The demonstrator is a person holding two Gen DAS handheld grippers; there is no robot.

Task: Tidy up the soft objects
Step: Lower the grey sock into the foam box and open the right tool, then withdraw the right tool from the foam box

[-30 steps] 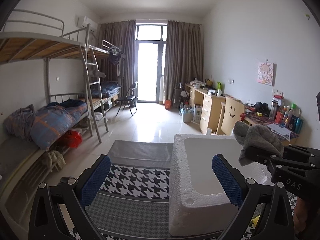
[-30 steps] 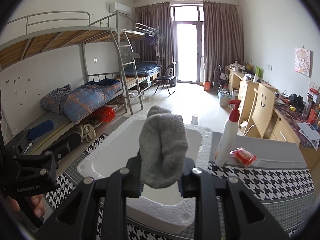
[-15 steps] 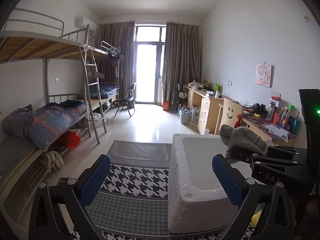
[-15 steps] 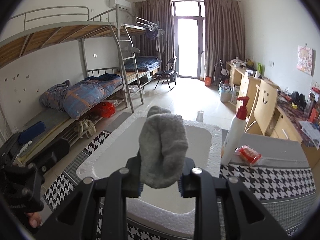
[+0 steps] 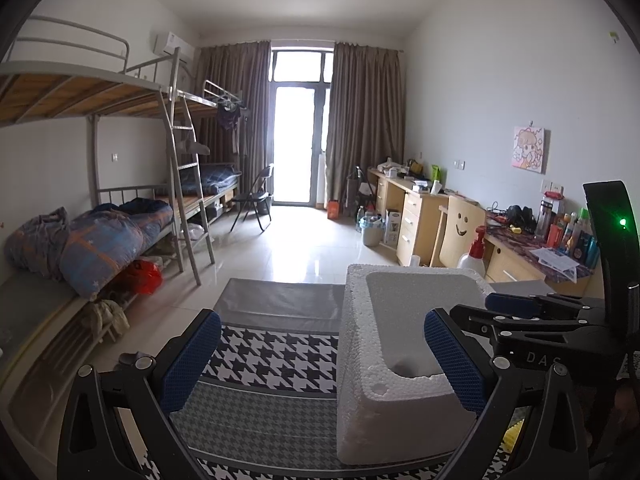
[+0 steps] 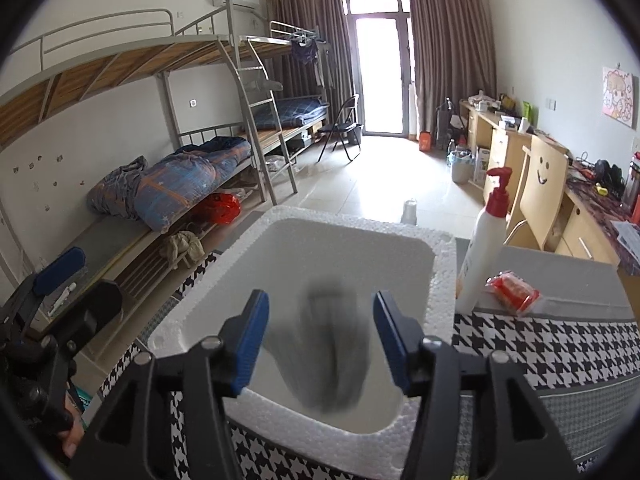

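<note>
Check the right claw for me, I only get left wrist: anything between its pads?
Observer: Yes. A grey cloth, motion-blurred, sits between the pads above the inside of the foam box. The right claw is opening and neither pad presses on it.
Operator: Anything on the table next to the pump bottle?
Observer: A red packet lies just right of the pump bottle, on the grey strip of the mat.

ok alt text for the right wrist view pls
A blurred grey sock drops between the opening tongs, untouched by their blue pads, into a white foam box on a houndstooth cloth. A red-capped pump bottle stands right of the box.
</note>
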